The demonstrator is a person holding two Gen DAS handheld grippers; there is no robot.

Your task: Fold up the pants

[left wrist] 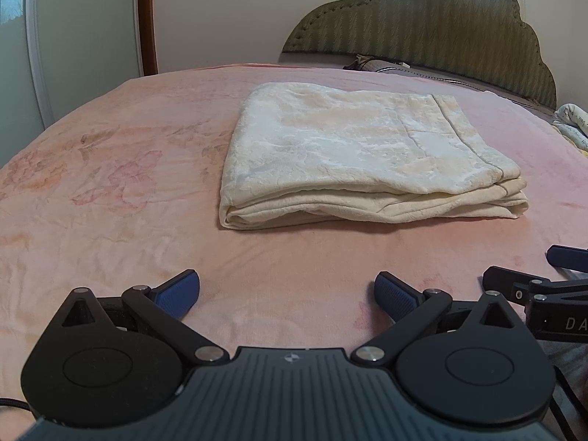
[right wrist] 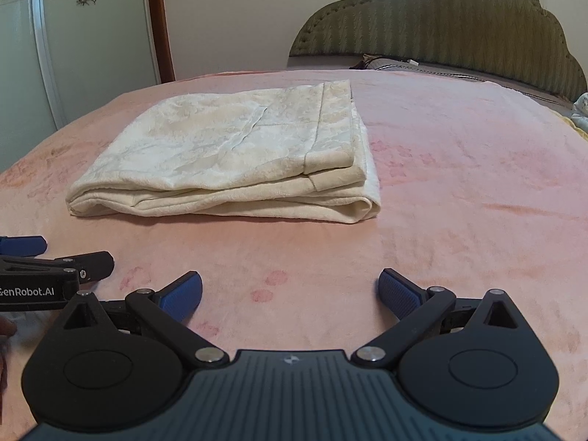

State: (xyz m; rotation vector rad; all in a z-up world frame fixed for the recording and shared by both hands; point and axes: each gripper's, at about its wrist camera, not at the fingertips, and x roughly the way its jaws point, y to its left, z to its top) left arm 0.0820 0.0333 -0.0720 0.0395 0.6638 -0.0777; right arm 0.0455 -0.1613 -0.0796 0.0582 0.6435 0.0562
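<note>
Cream patterned pants [left wrist: 352, 154] lie folded into a flat rectangular stack on the pink bedspread [left wrist: 110, 191]. In the right wrist view the pants [right wrist: 235, 158] sit ahead and to the left. My left gripper [left wrist: 287, 296] is open and empty, hovering over the bedspread in front of the stack, apart from it. My right gripper [right wrist: 290, 296] is open and empty, also short of the stack. The right gripper shows at the right edge of the left wrist view [left wrist: 544, 286]; the left gripper shows at the left edge of the right wrist view [right wrist: 47, 272].
A green padded headboard [left wrist: 433, 25] stands at the far right with pillows [left wrist: 397, 66] below it. A white wardrobe [left wrist: 73, 36] and a brown door frame [left wrist: 147, 18] stand beyond the bed's far left. Some printed cloth [left wrist: 573, 125] lies at the right edge.
</note>
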